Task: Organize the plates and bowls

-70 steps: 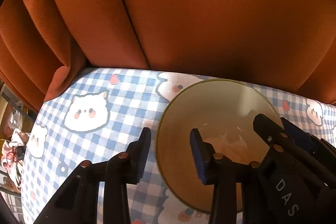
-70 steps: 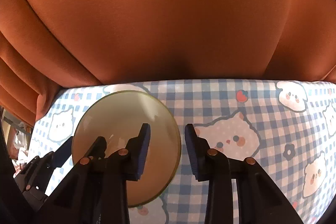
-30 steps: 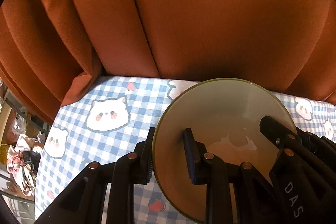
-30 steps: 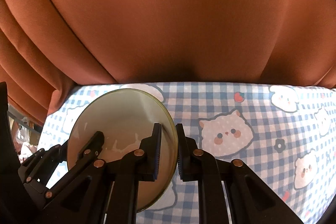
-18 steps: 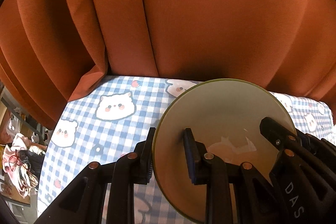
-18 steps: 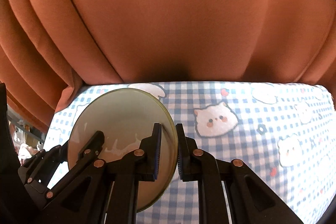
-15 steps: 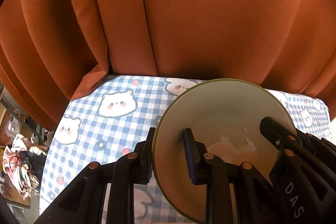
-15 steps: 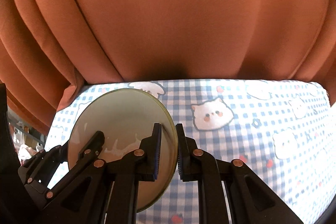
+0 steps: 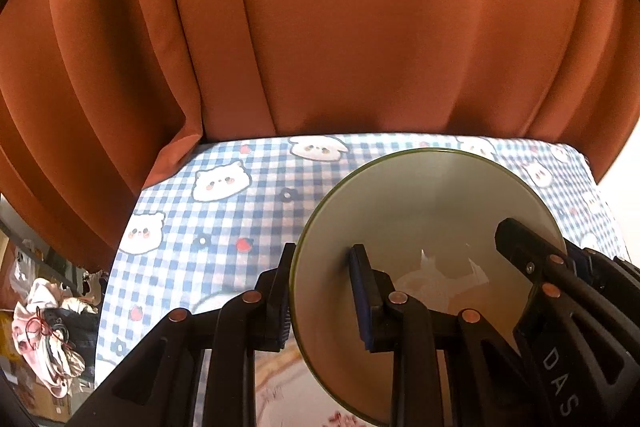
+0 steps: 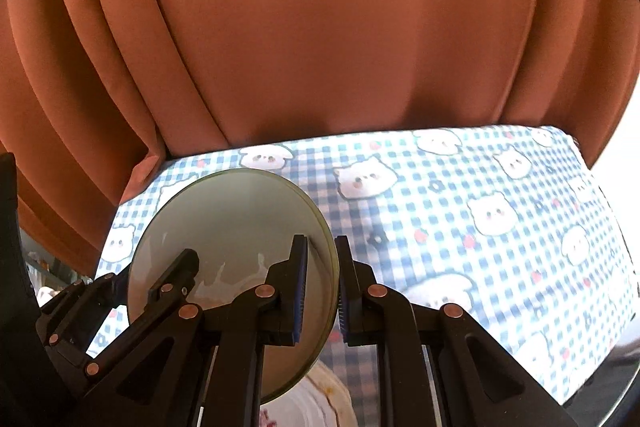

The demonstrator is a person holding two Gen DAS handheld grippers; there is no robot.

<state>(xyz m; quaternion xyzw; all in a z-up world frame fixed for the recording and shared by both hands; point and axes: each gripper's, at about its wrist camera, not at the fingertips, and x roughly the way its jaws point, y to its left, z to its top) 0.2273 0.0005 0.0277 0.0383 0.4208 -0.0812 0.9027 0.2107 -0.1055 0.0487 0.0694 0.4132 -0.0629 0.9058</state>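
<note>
A pale bowl with a thin green rim [image 9: 432,223] [image 10: 232,223] hangs tilted above the table, gripped from both sides. My left gripper [image 9: 322,259] is shut on its left rim, one pad inside and one outside. My right gripper [image 10: 322,247] is shut on the opposite rim. Each gripper shows in the other's view, clamped on the far rim: the right gripper [image 9: 560,251] and the left gripper [image 10: 136,279]. Below the bowl, part of a white plate with a floral pattern [image 10: 316,399] [image 9: 288,395] lies on the table; most of it is hidden.
The table wears a blue checked cloth with white animal faces [image 9: 224,227] [image 10: 480,227]. An orange curtain [image 9: 320,27] hangs right behind its far edge. Clutter on the floor [image 9: 44,307] lies past the left edge. The cloth ends at the right edge [image 10: 600,187].
Both grippers have lifted the bowl and drawn it back from the curtain. More of the cloth is in view, and the floral plate has appeared below. The grips are unchanged.
</note>
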